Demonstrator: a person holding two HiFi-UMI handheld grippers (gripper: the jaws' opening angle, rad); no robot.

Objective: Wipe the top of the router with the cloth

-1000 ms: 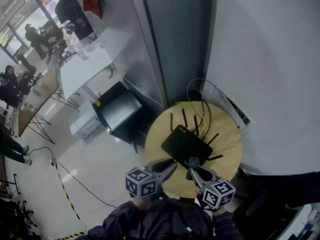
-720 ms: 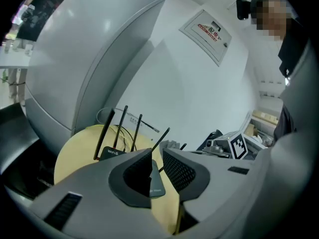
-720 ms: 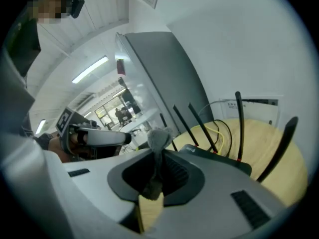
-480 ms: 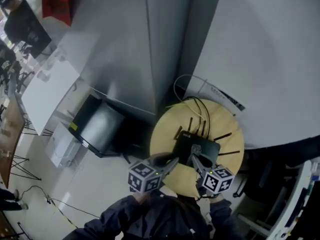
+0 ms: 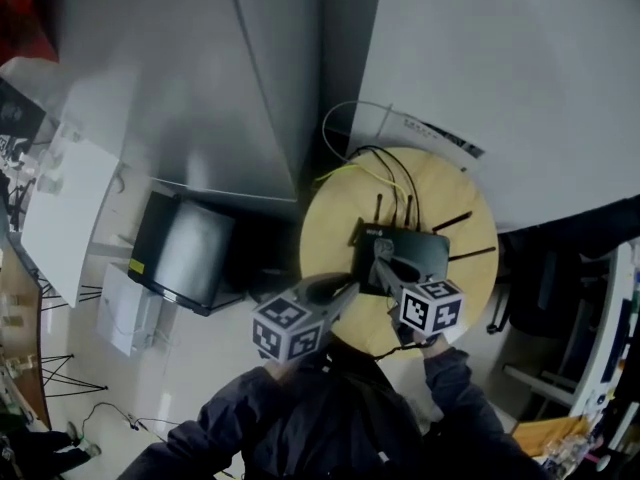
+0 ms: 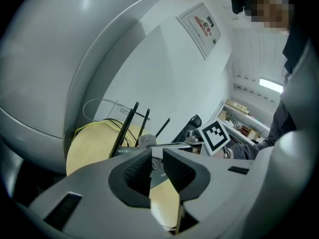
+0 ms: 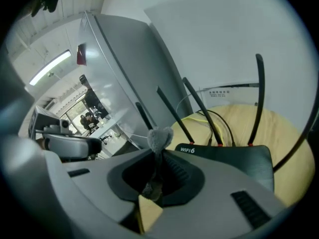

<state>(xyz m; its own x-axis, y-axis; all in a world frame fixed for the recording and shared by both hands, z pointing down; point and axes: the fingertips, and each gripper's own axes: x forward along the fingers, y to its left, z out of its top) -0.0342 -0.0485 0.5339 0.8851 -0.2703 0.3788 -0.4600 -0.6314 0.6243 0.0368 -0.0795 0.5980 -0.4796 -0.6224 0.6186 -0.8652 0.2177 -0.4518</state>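
**Round wooden surface with router, cloth pinched above it**

Round and pale, the wooden surface (image 5: 330,218) stands against a white curved wall beside a grey column. A black router (image 5: 425,256) lies about its middle, its antennas reaching toward the far and right edges, with yellow and black cables (image 5: 385,173) looping at the far edge. The right gripper (image 5: 384,260) hangs over the router's left part, jaws closed on a grey cloth (image 7: 159,137) whose tuft sticks out past the fingertips. The left gripper (image 6: 157,166) sits by the near-left edge, jaws a narrow gap apart with nothing between them.
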